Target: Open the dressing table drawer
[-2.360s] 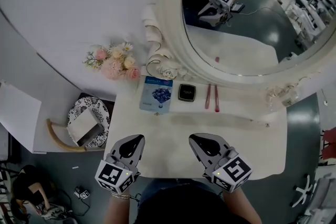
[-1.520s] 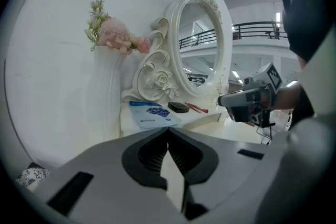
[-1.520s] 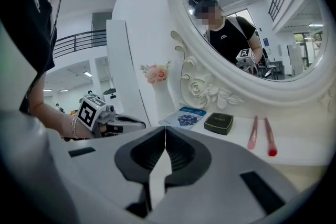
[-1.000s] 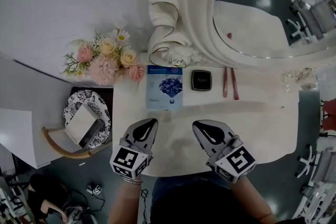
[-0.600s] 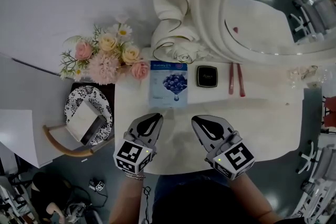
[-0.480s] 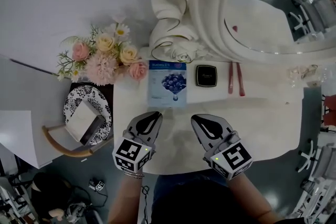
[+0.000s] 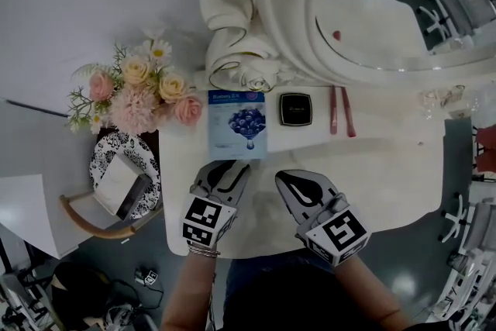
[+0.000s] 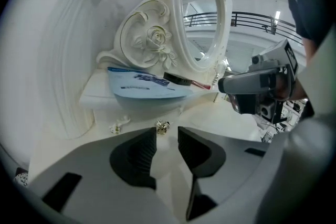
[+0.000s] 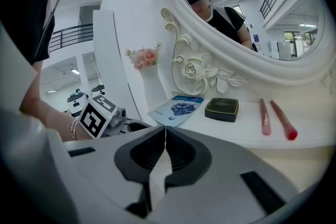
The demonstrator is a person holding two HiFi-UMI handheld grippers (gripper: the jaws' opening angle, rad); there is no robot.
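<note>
Now the left gripper, jaws just opening and empty, is facing the knob below the table edge; the right gripper is closed, empty.

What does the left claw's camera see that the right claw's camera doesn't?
Only the left gripper view shows the small gold knobs on the drawer; the left claw, whose jaws have just been opening with nothing between them, points at one. Only the right gripper view shows the person's reflection in the mirror, and that the right claw is shut. Both show the blue sachet, black compact, pink flowers and carved rose.
</note>
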